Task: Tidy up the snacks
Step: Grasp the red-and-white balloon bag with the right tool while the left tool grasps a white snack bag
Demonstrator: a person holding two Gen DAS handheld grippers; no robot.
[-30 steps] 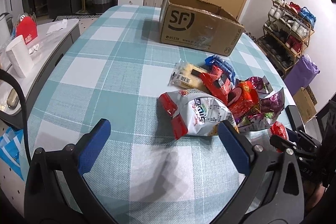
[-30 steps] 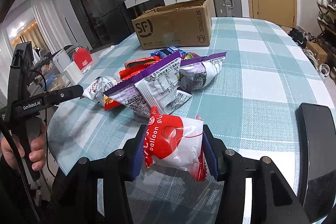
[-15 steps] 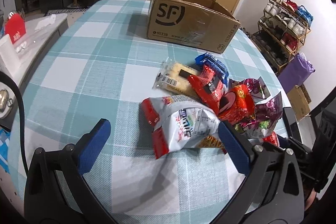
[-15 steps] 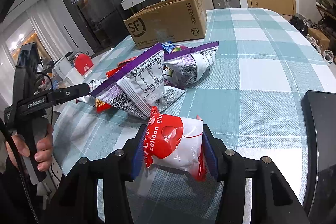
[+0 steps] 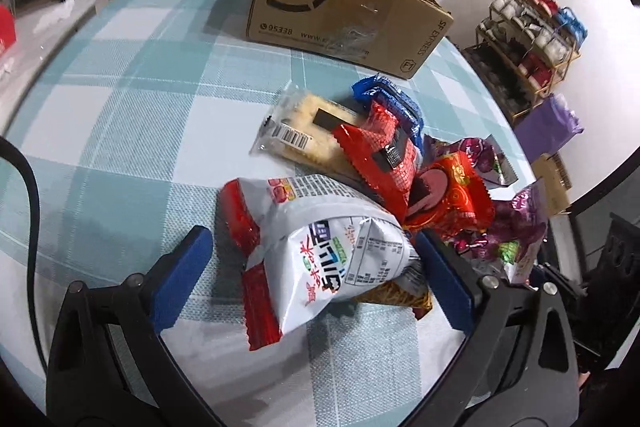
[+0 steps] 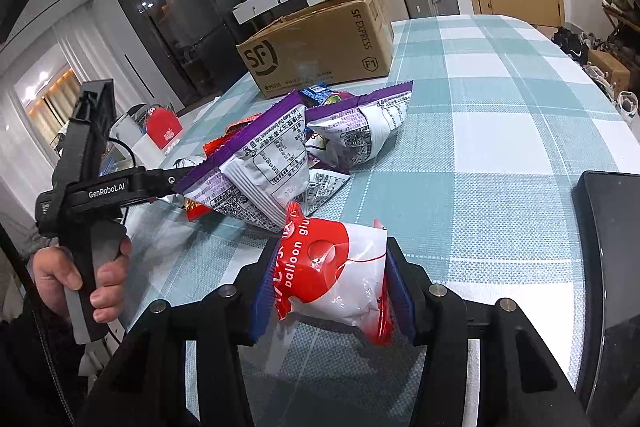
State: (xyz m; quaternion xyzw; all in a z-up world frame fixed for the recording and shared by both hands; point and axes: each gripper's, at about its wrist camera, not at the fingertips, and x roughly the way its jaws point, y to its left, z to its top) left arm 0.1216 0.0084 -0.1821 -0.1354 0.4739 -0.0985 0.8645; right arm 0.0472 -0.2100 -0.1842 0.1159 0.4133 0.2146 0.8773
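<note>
Snacks [image 5: 400, 163] lie heaped on the checked table [image 5: 132, 115] before the cardboard box [image 5: 344, 7]; right gripper [image 6: 326, 285] clamps a red-white pouch [image 6: 340, 279], left gripper [image 5: 316, 279] straddles, jaws wide, a white-red bag [image 5: 332, 247]: closing comes next.

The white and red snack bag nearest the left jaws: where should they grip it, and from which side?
Grip the white and red snack bag across its puffed white middle, coming down from the near side, where the open left gripper already straddles it. Its red sealed ends are flat and floppy, and other packets crowd its far side.
</note>
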